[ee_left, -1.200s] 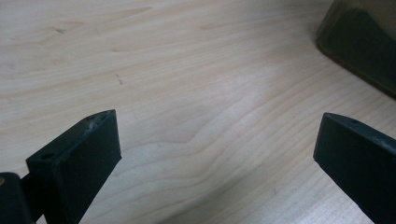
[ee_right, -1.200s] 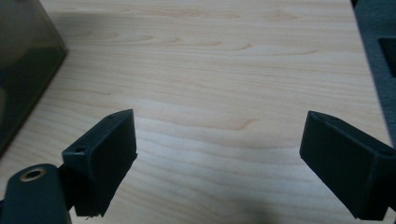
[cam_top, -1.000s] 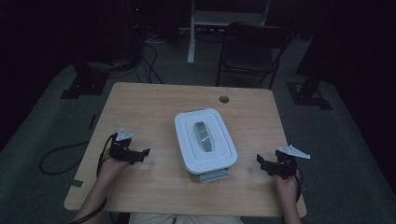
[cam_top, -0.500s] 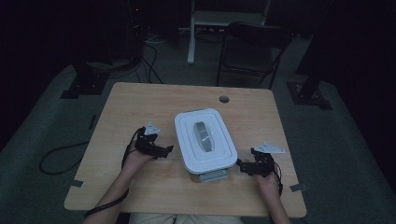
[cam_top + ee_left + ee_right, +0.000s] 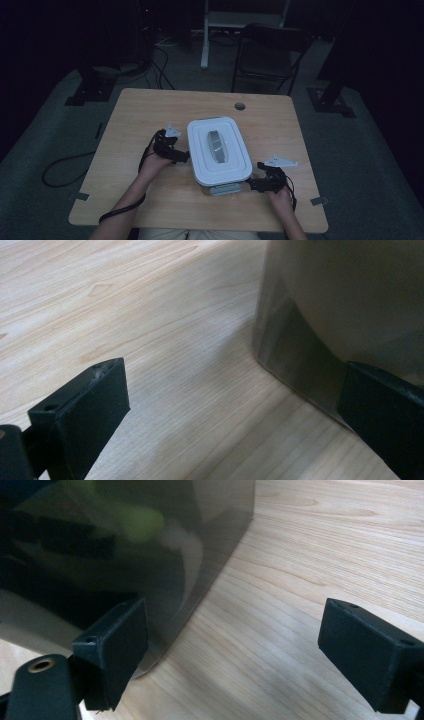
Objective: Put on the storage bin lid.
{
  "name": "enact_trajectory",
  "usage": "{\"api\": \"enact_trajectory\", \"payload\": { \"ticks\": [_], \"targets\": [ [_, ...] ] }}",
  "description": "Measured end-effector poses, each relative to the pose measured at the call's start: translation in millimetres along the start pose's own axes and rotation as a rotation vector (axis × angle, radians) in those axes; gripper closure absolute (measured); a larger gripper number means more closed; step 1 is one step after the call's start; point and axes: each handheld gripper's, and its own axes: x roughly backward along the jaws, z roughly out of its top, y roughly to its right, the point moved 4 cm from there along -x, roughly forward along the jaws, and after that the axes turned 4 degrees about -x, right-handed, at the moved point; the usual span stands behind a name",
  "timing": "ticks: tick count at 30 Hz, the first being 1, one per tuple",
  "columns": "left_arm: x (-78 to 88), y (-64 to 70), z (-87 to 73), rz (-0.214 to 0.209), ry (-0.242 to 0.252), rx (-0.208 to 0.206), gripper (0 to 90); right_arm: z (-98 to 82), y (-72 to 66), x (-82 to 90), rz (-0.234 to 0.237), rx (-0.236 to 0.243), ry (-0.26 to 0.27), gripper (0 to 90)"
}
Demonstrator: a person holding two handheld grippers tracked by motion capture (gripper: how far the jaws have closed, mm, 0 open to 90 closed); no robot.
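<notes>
Plastic box [image 5: 219, 152], white ridged lid, smoky walls, rounded corners, on grainy wood table [image 5: 150, 110]. My left gripper [image 5: 184, 156] and right gripper [image 5: 251, 184] gape at its sides.

the table [image 5: 150, 115] was pale wood with a fine streaked grain and a smooth, matt finish. the box [image 5: 150, 540] had a wall of smoky, see-through plastic, glossy enough to carry soft reflections, and its lid [image 5: 200, 150] looked like white matt plastic. both the left gripper [image 5: 225, 415] and the right gripper [image 5: 235, 650] had jaws of black matt plastic, faintly scuffed at the edges.
</notes>
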Motion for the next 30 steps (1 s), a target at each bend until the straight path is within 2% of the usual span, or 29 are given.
{"api": "enact_trajectory", "payload": {
  "ticks": [7,11,14,17,18,21,22,24,29,30],
  "targets": [
    [1.2,-3.7,-1.8,0.01,-0.007,0.004,1.4,0.8,-14.5,-3.0,0.043,0.018,0.0,12.4],
    [3.8,-6.0,-3.5,0.012,-0.002,0.011,1.4,2.2,-24.4,-7.3,0.038,0.038,0.005,12.4],
    [7.6,-9.4,-6.8,-0.013,0.019,0.039,1.4,3.1,-31.5,-12.6,0.052,0.043,0.002,12.2],
    [11.0,-11.2,-9.9,-0.007,0.024,0.04,1.4,2.9,-31.8,-15.9,0.009,0.064,-0.001,11.6],
    [11.0,-11.2,-9.9,-0.007,0.024,0.04,1.4,2.9,-31.8,-15.9,0.009,0.064,-0.001,11.6],
    [16.5,-13.2,-14.1,0.0,0.031,0.038,1.4,1.8,-26.9,-15.0,-0.041,0.071,-0.001,11.6],
    [21.2,-14.1,-16.7,0.002,0.038,0.043,1.4,1.3,-22.0,-11.7,-0.065,0.062,0.014,11.6],
    [23.5,-14.7,-18.1,0.005,0.043,0.043,1.4,1.4,-19.3,-9.6,-0.074,0.054,0.02,11.6],
    [35.1,-20.8,-28.1,0.025,0.044,0.047,1.4,1.0,-2.5,3.8,-0.144,0.023,0.047,11.6],
    [37.2,-22.6,-30.6,0.026,0.045,0.049,1.4,1.0,-2.5,3.8,-0.144,0.023,0.047,11.6]
  ]
}}
